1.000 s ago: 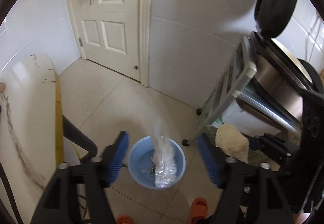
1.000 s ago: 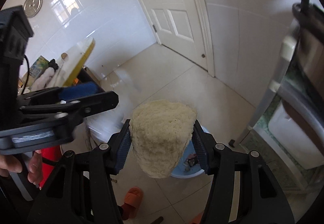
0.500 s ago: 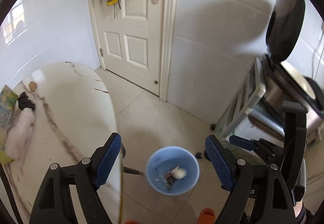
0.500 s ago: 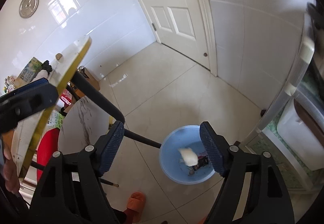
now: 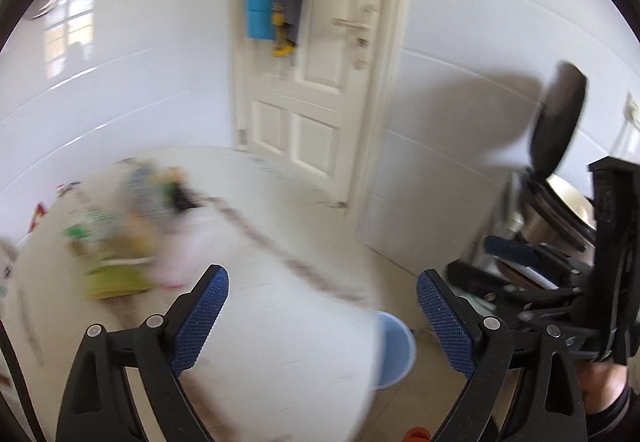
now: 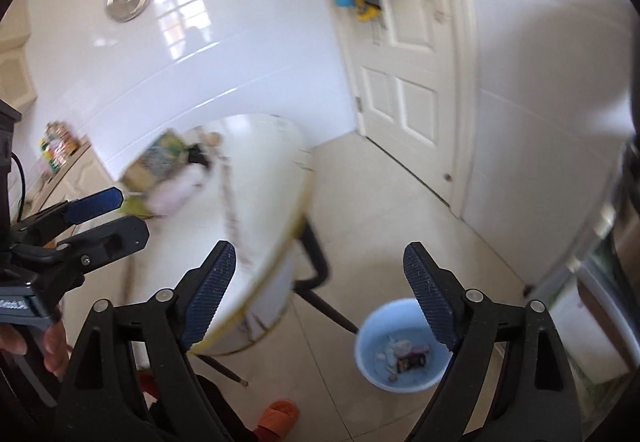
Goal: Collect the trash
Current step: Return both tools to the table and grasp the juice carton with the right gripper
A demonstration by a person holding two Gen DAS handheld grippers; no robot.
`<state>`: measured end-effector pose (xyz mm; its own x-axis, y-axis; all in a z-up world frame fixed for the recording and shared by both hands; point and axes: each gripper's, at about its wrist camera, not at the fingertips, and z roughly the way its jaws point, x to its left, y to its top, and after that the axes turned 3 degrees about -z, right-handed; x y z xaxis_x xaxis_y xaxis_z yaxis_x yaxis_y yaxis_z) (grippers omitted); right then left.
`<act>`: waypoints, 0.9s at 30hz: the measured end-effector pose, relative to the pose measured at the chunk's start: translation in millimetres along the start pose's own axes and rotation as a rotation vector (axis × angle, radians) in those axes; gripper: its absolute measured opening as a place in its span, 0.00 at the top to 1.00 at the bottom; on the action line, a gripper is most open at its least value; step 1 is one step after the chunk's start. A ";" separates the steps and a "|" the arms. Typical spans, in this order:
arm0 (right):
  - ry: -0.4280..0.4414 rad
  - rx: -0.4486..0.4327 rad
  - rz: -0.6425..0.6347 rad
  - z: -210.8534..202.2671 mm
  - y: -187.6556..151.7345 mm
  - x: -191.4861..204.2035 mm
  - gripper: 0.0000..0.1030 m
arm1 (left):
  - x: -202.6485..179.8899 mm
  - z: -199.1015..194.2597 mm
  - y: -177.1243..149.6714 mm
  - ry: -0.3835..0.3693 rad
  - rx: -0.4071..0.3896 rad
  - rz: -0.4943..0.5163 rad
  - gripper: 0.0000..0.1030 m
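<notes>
We hold both the left gripper and the right gripper with jaws wide apart and nothing between them, above the white oval marble-patterned table, while the scraps of trash lie inside the round light-blue plastic basin on the tiled floor beside it.

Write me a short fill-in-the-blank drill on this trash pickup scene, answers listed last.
1. The blue basin stands on the ____.
2. Both the left tongs and the right tongs are ____.
3. The trash scraps lie inside the ____.
4. The basin stands beside the white ____.

Missing words: floor; open; basin; table
</notes>
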<state>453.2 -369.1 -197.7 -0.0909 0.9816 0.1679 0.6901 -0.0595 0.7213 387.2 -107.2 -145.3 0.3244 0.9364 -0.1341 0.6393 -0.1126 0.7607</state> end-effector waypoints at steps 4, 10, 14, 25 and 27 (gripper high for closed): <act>0.044 0.001 -0.072 11.1 20.4 59.5 0.17 | 61.2 -33.5 -11.9 0.085 -0.029 -0.076 0.08; 0.101 0.021 -0.194 54.2 48.7 157.1 0.16 | 148.8 -63.3 -27.0 0.223 -0.019 -0.175 0.08; 0.117 0.055 -0.232 101.0 64.7 208.6 0.16 | 183.7 -73.5 -31.9 0.263 -0.010 -0.213 0.08; 0.020 0.161 -0.300 193.0 80.3 247.4 0.36 | 221.2 -34.1 1.4 0.223 0.050 -0.230 0.08; 0.057 0.165 -0.277 193.9 82.9 237.5 0.40 | 221.4 -22.2 5.4 0.206 0.065 -0.224 0.08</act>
<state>628.1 -105.7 -228.4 -0.3280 0.9444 0.0212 0.7404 0.2431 0.6267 447.1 106.9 -156.8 0.0264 0.9873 -0.1568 0.7245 0.0892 0.6835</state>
